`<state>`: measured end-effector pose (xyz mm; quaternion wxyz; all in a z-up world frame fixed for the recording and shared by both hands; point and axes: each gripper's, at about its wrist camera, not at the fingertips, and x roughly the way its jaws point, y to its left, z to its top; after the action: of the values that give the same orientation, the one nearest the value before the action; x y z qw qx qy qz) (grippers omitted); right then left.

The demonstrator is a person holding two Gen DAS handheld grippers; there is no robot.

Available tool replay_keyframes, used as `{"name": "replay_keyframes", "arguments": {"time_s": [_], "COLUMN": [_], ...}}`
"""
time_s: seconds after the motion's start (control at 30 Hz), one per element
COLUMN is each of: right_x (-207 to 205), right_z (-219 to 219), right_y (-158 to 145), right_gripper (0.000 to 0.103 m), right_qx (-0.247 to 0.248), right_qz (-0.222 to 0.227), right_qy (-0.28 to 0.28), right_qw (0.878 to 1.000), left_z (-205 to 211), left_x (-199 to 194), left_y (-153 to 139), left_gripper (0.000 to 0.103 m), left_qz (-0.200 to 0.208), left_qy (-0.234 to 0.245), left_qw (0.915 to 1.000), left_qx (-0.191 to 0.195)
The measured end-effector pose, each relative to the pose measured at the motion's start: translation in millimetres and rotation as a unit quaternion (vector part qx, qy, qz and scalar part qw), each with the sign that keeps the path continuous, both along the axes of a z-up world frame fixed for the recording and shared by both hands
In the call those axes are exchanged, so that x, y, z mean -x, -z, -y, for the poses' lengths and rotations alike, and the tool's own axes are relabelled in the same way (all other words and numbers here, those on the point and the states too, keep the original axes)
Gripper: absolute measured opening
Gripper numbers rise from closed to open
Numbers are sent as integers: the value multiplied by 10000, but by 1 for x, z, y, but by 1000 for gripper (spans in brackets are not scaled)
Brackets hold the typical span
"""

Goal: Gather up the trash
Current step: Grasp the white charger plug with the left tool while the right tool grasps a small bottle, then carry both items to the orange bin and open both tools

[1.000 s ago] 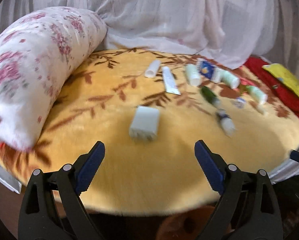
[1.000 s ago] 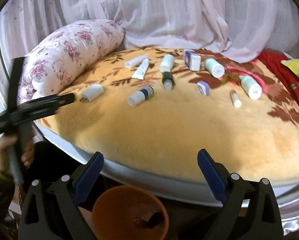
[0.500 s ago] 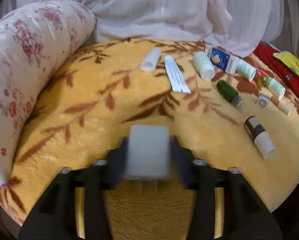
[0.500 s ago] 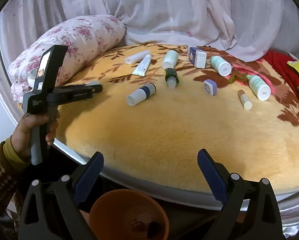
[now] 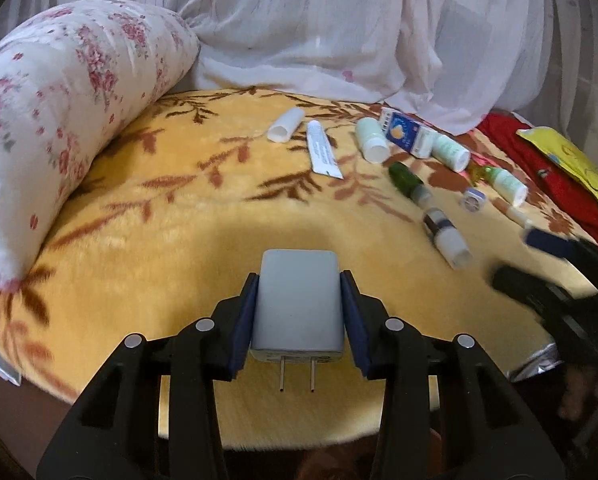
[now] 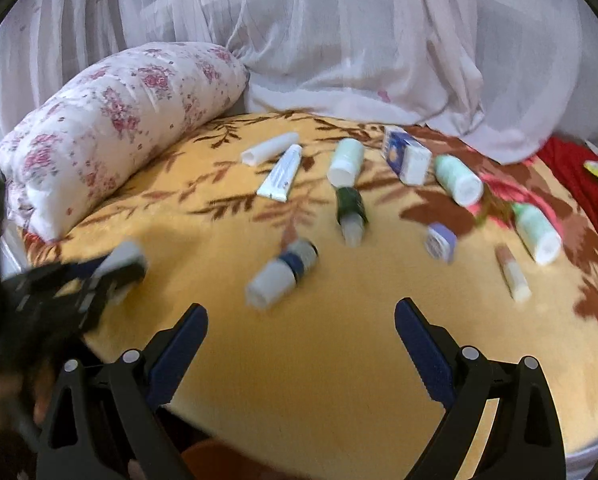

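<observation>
- Now, left gripper (image 5: 299, 312): jaws closed tight on white plug adapter (image 5: 297, 304), blue pads pressed to both its sides; two metal prongs point back toward cam. Adapter low over yellow leaf-print blanket (image 5: 179, 216), near front edge.
- Right gripper (image 6: 301, 332): jaws spread wide, nothing btwn them; above blanket's front part.
- Closest to right gripper: white bottle w/ dark blue band (image 6: 281, 274), lying on side, just beyond fingertips, blurred.
- Further back on blanket, lying flat: dark green bottle (image 6: 350, 210), white tube (image 6: 281, 172), open white cylinder (image 6: 269, 148), blue-and-white carton (image 6: 405, 154), several pale green bottles w/ white caps.
- Floral pillow (image 5: 59, 100) along blanket's left side; sheer white curtain (image 5: 319, 20) behind.
- Left gripper also seen at lower left in right-wrist view, blurred.
</observation>
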<state>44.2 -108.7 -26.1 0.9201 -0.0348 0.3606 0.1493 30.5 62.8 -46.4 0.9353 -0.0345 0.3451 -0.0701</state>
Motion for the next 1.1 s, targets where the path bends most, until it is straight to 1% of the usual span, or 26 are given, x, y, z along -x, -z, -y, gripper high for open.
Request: {"name": "replay_keyframes", "arguments": {"time_s": [0.1,0.23,0.27,0.33,0.37,0.4,0.43,0.47,0.73,0.9,1.0,1.1], "right_x": [-21,-42,-48,-57,-59,-60,-58,-55,-27,-2,22,55], "right_z": [-15,-29,-31,-34,-34,-34,-34,-34,-23,-12,-4,2], "right_y": [6,17,21,29,32,34,34,32,19,9,4,3], "right_gripper": [91,84,80,65,52,44,37,23,23,23,23,23], "right_qx": [33,132,153,203,181,120,129,140,30,-66,-68,-22], "right_qz": [-23,-179,-256,-405,-465,-521,-457,-359,-173,-220,-279,-425], "right_qy": [61,162,193,228,200,131,134,53,-151,-253,-419,-703], "right_qw": [10000,9996,9994,9987,9986,9985,9988,9992,9997,9994,9987,9966], "left_z": [1,2,2,1,2,2,3,5,20,33,39,42], "left_x": [12,21,21,22,23,23,24,25,38,50,65,79], "left_y": [1,1,1,2,2,3,4,5,11,11,14,21], "left_gripper": [40,40,40,40,40,40,40,40,40,40,40,40], "left_qz": [-11,30,33,28,18,9,-3,-11,-90,-189,-338,-554], "left_qy": [48,69,76,79,86,95,113,138,418,698,920,1121], "left_qw": [10000,10000,10000,9999,9999,9999,9999,9999,9991,9973,9951,9921], "left_qx": [46,29,28,59,74,79,84,83,76,84,136,120]}}
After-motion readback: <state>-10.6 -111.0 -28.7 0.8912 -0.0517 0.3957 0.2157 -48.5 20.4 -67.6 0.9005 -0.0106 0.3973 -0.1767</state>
